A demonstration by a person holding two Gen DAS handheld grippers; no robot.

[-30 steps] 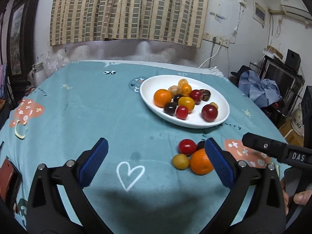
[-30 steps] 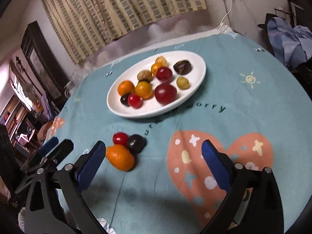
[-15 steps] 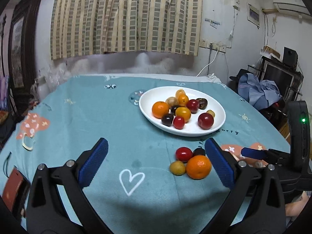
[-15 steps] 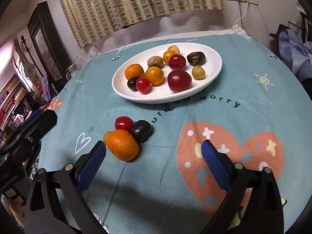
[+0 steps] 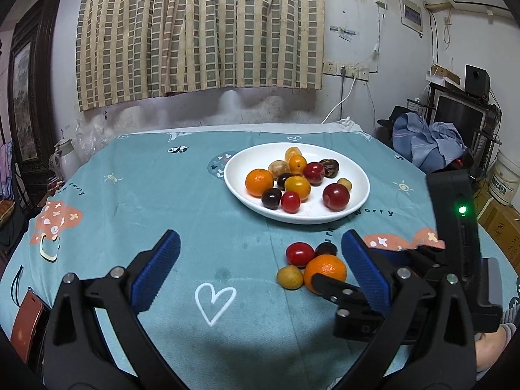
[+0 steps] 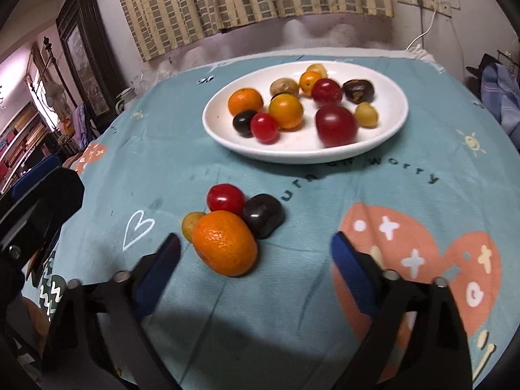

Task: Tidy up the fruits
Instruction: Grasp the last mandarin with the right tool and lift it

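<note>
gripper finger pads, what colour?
Blue, ribbed, on black arms. Clearest on the left gripper in the left wrist view.

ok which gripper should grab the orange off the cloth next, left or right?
Right, probably. The right gripper is open, with the orange just ahead of its fingertips, slightly left. The left gripper, also open, faces bare tablecloth; the orange sits by its right finger.

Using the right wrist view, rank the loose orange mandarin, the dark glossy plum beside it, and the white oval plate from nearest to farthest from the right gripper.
1. The loose orange mandarin, just ahead of the right gripper, toward its left finger.
2. The dark glossy plum, touching the mandarin's far right side.
3. The white oval plate, farthest, beyond the loose cluster.
</note>
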